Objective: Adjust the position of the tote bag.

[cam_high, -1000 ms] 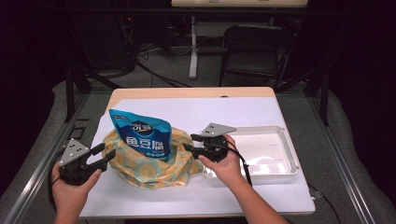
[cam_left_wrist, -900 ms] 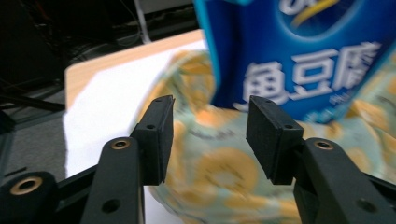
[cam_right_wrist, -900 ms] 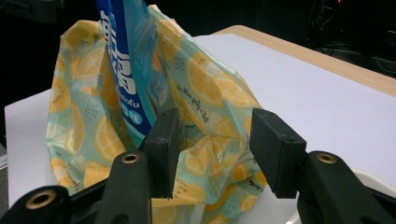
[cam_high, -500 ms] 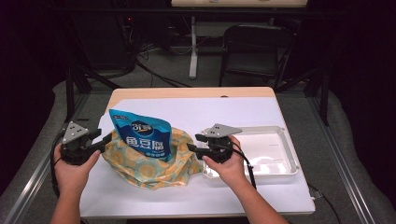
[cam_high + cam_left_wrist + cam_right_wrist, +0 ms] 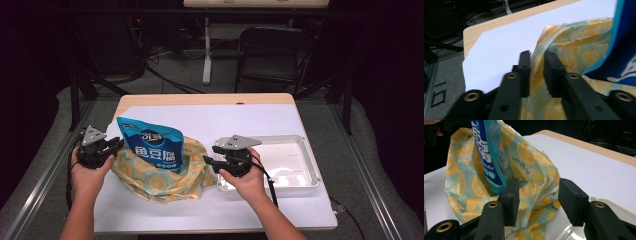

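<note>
A lemon-print cloth bag (image 5: pixel 155 182) sits on the white table cover with a blue snack packet (image 5: pixel 152 145) standing upright in its mouth. My left gripper (image 5: pixel 117 145) is at the bag's left rim. Its jaws have just been closing, and in the left gripper view my left gripper (image 5: pixel 537 56) pinches a fold of the bag (image 5: pixel 574 45) beside the packet (image 5: pixel 624 50). My right gripper (image 5: pixel 210 154) is at the bag's right side. In its own view my right gripper (image 5: pixel 538 183) stands wide, with loose bag fabric (image 5: pixel 529 157) between the pads and the packet (image 5: pixel 484 150) behind.
A white plastic tray (image 5: pixel 305 150) lies at the right of the table, directly behind my right hand, with its near corner (image 5: pixel 614 205) under the right jaw. The wooden table edge (image 5: pixel 210 99) runs along the far side. A chair (image 5: pixel 270 50) stands beyond it.
My left gripper has moved away from the person and in to the bag's left rim, and its jaws have closed on the fabric. The right gripper has stayed put.
</note>
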Demonstrator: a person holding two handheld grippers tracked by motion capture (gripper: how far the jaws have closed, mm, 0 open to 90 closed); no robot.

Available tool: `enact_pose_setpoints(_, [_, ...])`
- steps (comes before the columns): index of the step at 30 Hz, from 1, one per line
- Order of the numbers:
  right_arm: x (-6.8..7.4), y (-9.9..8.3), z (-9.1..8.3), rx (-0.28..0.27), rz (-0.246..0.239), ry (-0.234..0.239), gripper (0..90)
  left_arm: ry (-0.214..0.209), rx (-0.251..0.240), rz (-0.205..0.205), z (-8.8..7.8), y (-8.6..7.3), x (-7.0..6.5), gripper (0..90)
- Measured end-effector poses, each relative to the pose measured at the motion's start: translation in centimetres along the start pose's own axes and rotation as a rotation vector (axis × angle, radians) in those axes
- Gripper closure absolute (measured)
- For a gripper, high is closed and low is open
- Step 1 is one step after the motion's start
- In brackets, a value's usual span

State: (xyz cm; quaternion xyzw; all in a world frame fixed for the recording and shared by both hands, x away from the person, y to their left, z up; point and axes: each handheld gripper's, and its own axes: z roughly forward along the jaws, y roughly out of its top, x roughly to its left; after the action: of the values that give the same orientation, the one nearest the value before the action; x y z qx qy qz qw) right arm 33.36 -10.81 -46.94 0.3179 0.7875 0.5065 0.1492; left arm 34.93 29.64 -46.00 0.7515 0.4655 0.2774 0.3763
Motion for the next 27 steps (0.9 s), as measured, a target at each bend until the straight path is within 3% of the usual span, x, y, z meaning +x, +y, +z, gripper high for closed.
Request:
enact_pose_setpoints(5, [0.1, -0.3, 0.0, 0.002, -0.002, -0.004, 51.1, -0.002, 0.004, -0.02, 0.7, -0.1, 0.5, 89.8])
enact_pose_setpoints(13, [0.4, -0.5, 0.0, 0.008, -0.005, 0.0, 51.1, 0.005, 0.054, -0.042, 2.3, -0.9, 0.8, 90.0])
enact_pose_setpoints(17, [0.5, -0.6, 0.1, 0.012, -0.006, -0.001, 51.1, 0.018, 0.114, -0.046, 3.4, -2.0, 1.1, 90.0])
enact_pose_setpoints(22, [0.7, -0.7, 0.2, 0.012, -0.004, 0.001, 51.0, -0.004, 0.161, -0.072, 4.2, -3.1, 1.4, 90.0])
enact_pose_setpoints(27, [0.8, -0.7, 0.3, 0.001, 0.002, 0.015, 49.7, -0.028, 0.169, -0.098, 4.5, -3.6, 1.4, 90.0])
